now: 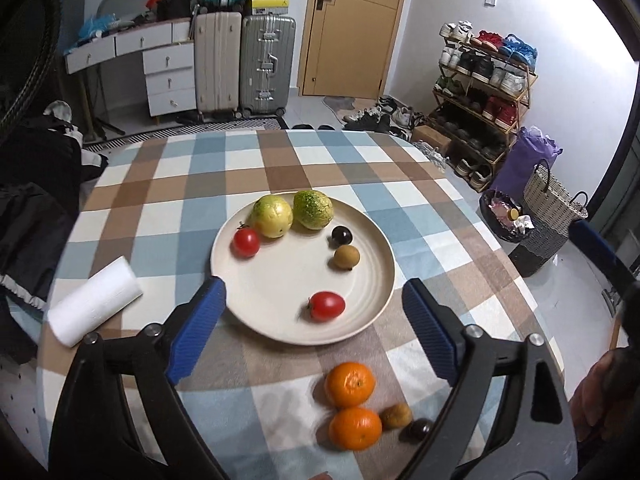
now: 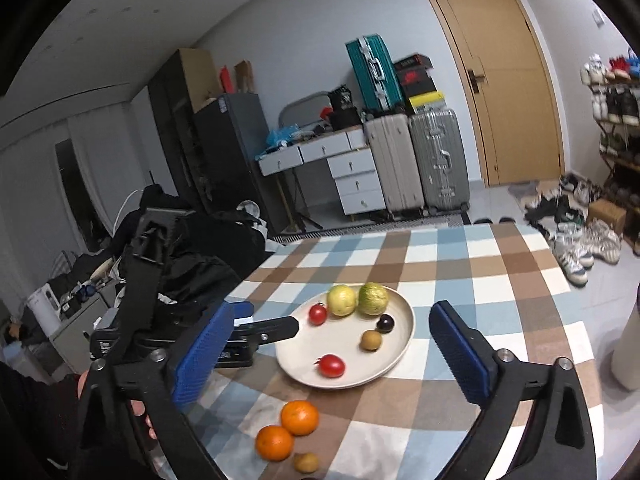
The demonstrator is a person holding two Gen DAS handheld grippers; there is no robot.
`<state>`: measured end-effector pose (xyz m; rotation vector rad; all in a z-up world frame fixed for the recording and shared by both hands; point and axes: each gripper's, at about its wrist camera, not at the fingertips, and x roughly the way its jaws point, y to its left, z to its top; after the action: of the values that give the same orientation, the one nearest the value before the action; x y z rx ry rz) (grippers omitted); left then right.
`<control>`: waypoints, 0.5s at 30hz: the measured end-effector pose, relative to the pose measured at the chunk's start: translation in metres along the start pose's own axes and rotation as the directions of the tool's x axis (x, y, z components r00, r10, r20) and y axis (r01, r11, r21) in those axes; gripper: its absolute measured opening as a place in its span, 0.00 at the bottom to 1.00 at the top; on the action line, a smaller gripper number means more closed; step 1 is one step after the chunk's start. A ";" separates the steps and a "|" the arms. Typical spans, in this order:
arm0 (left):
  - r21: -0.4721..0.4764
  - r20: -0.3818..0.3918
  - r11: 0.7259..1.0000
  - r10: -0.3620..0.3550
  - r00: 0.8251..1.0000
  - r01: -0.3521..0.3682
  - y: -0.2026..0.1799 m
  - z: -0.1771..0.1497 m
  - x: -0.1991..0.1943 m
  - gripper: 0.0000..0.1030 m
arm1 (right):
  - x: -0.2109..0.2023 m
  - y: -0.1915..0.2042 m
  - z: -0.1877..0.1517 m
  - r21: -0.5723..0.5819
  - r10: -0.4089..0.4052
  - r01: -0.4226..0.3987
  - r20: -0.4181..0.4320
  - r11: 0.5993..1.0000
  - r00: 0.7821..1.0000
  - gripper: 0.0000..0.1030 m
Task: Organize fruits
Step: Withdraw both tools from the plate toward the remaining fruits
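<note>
- Both tools, the left tool and right tool, gape wide with nothing between their fingers.
- Two oranges lie on the bench just short of the plate, on the holder's side.
- Left tool looks nearer them.

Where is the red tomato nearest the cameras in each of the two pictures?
Left wrist view: the tomato lies low on the plate, just right of centre.
Right wrist view: the tomato lies at the plate's near edge, centre frame.
Shared landmark: two oranges on the cloth, nearer the cameras than the plate.
</note>
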<state>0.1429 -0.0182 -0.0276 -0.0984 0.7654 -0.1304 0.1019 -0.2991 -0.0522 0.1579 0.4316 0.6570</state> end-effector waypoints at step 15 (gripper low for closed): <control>0.035 0.059 0.999 0.032 0.998 -0.034 -0.006 -0.049 -0.059 0.99 | -0.049 0.041 -0.031 -0.027 -0.054 0.056 0.063 0.998 0.997 1.00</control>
<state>0.0663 -0.0169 -0.0217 -0.0548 0.7055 -0.1095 0.0306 -0.2975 -0.0524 0.1384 0.3657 0.6026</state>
